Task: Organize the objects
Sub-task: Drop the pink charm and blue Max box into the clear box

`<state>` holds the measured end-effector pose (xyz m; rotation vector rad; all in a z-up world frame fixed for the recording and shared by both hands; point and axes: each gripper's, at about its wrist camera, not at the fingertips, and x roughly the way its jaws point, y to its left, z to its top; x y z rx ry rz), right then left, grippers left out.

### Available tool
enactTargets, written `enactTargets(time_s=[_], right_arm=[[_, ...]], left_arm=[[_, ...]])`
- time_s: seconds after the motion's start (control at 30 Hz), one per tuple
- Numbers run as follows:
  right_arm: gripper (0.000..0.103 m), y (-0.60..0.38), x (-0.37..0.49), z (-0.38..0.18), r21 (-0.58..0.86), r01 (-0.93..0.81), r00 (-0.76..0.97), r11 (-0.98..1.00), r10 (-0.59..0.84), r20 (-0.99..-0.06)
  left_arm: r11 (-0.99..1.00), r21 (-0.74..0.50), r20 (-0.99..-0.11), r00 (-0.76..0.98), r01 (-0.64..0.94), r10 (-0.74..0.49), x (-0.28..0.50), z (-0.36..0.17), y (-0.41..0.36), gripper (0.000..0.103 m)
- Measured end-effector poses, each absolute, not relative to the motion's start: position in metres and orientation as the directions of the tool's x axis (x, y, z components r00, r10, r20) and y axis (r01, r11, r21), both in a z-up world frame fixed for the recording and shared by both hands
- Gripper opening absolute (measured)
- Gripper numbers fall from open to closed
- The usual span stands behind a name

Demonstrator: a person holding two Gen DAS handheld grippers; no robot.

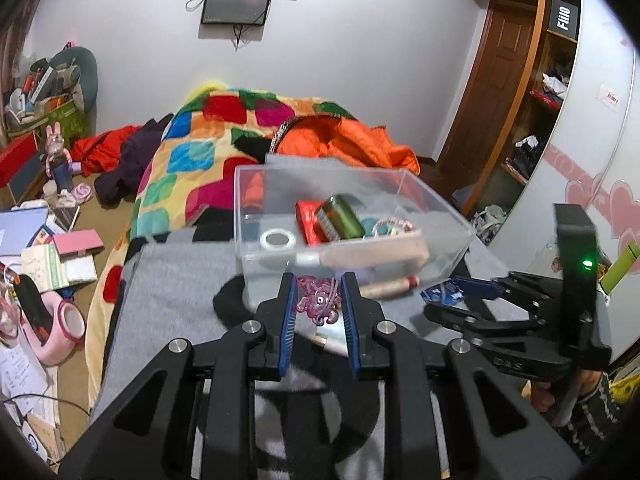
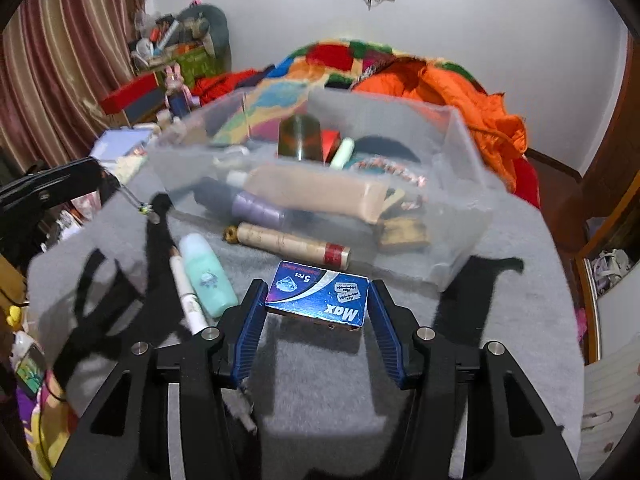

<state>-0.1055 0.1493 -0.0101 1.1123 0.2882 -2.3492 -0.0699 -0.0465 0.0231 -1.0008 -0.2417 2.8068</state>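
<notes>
A pink translucent plastic charm (image 1: 318,304) is pinched between the closed-in pads of the left gripper (image 1: 319,300). A blue cardboard razor-blade box (image 2: 318,293) is clamped by the right gripper (image 2: 317,300). Just ahead of both, a clear plastic storage bin (image 1: 444,216) is seen on the grey felt mat (image 2: 320,380), with a cream thread spool (image 2: 288,245) lying between.
</notes>
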Motion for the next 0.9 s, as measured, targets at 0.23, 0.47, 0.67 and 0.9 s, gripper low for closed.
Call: enactTargets(time_s=[0.23,0.47,0.67,0.9], right_arm=[[0.047,0.164,-0.102,0.03,0.071,0.538,-0.586,-0.84,-0.434,-0.685],[0.047,0.163,-0.114,0.055,0.066,0.526,-0.636,-0.848,-0.444,-0.631],[0.047,0.157,-0.132,0.057,0.06,0.513,-0.646,-0.857,-0.431,-0.629],[0.047,0.145,-0.159,0.042,0.067,0.499,-0.627,-0.864,-0.414,-0.66]], left_arm=[[-0.971,-0.223,-0.575,-0.792,-0.091,0.206,-0.084,0.043,-0.042,0.021],[-0.963,-0.253,-0.553,-0.804,-0.09,0.22,-0.103,0.054,-0.038,0.021],[-0.957,-0.279,-0.56,-0.797,-0.077,0.227,-0.126,0.052,-0.038,0.021],[-0.956,-0.29,-0.602,-0.767,-0.048,0.221,-0.153,0.033,-0.039,0.021]])
